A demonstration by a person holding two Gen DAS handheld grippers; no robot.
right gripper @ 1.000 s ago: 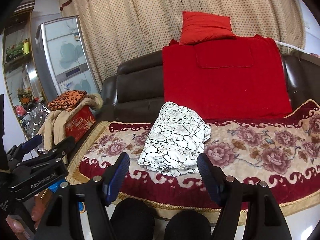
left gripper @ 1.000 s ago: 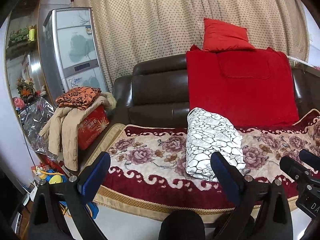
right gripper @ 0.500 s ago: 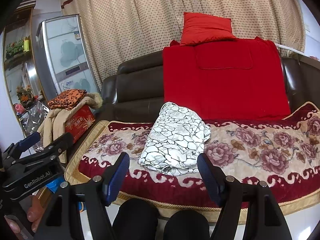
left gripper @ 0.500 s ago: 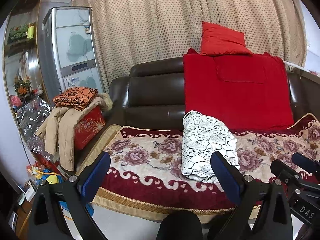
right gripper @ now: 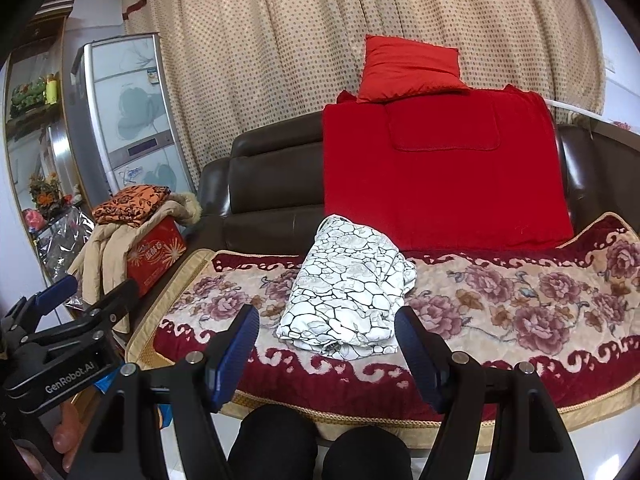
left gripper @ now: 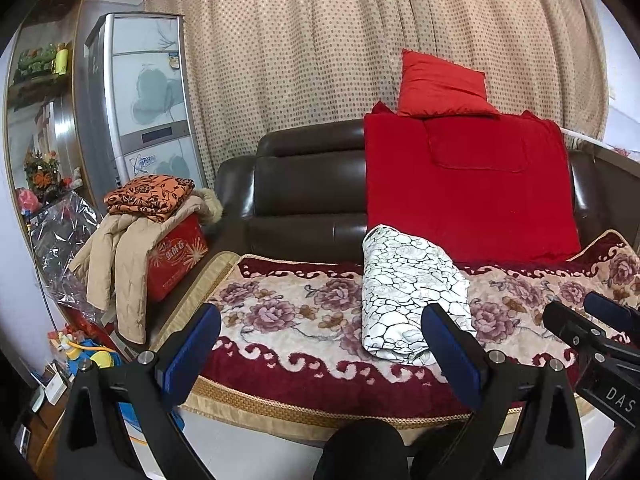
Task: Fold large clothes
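On the sofa seat's floral cover (right gripper: 520, 304), mid-front edge: folded white crackle-print cloth (right gripper: 348, 296) | left tool (left gripper: 320, 344) wide, "GenRobot.AI" | right tool (right gripper: 326, 344) wide, "DAS", both empty

I hold the left gripper (left gripper: 320, 344) and the right gripper (right gripper: 328, 340) side by side, both level and pointing forward, jaws spread wide with nothing between them.

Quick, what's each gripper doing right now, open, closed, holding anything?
Left gripper: open, holding nothing.
Right gripper: open, holding nothing, aimed at the folded white cloth on the sofa.
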